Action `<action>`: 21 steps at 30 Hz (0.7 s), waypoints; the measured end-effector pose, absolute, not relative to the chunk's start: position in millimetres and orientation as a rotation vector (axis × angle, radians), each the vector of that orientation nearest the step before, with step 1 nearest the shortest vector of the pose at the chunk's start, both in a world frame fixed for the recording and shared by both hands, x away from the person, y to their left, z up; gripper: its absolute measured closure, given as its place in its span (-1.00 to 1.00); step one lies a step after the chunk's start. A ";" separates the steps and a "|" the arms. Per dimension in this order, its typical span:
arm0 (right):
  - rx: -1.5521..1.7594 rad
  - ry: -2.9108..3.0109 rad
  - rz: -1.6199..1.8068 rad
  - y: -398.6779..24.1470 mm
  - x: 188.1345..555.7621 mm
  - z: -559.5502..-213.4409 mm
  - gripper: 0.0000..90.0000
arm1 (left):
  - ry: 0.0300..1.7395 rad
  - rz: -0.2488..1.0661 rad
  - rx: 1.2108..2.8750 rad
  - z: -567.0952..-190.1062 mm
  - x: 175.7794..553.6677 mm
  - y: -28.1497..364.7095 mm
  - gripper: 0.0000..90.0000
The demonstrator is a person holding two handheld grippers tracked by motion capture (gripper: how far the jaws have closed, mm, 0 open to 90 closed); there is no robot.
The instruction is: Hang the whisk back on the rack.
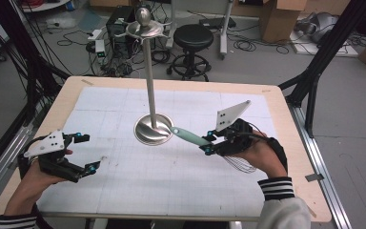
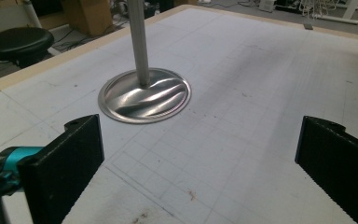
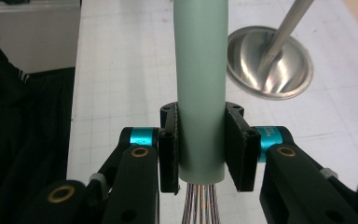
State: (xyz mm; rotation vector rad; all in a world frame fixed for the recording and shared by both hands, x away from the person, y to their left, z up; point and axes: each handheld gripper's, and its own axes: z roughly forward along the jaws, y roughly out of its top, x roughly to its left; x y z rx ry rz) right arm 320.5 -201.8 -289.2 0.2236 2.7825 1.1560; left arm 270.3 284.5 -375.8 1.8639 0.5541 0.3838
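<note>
Pale wooden table [image 1: 286, 138], white gridded mat [image 1: 124, 176] over it — steel stand's round base [image 1: 153, 130] at centre

Black grippers [image 1: 208, 142] with teal joints, grey plates; striped cuffs [image 1: 276, 187].

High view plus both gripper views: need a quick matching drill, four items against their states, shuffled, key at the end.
Items:
1. left gripper
2. right gripper
3. whisk
4. metal stand

States:
A. upright on the white mat
B. shut on the mint handle
C. held off the table, handle towards the stand
D. open, nothing between its jaws

Pairs: 1-D, 2-B, 3-C, 4-A
</note>
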 end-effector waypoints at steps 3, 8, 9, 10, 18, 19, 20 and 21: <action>0.248 2.763 1.180 -207.1 322.6 -282.7 0.54 | 0.554 0.385 1.864 -375.7 270.2 284.6 -0.96; 0.287 2.731 1.205 -216.7 327.5 -270.0 0.54 | 0.555 0.382 1.866 -376.3 270.5 284.0 -0.96; 0.288 2.725 1.206 -217.9 328.4 -268.3 0.54 | 0.555 0.383 1.867 -376.2 270.5 284.0 -0.96; 0.295 2.715 1.214 -219.9 329.6 -265.4 0.54 | 0.555 0.382 1.866 -376.2 270.5 284.0 -0.96; 0.315 2.671 1.258 -227.9 339.4 -250.1 0.54 | 0.556 0.383 1.869 -376.3 270.7 284.0 -0.96; 0.318 2.669 1.272 -229.0 340.4 -248.4 0.54 | 0.557 0.384 1.868 -376.3 270.6 284.0 -0.96; 0.324 2.662 1.292 -230.1 341.3 -246.6 0.54 | 0.558 0.383 1.867 -376.3 270.5 284.0 -0.96; 0.322 2.654 1.303 -231.2 342.5 -245.2 0.54 | 0.557 0.383 1.868 -376.2 270.6 284.2 -0.96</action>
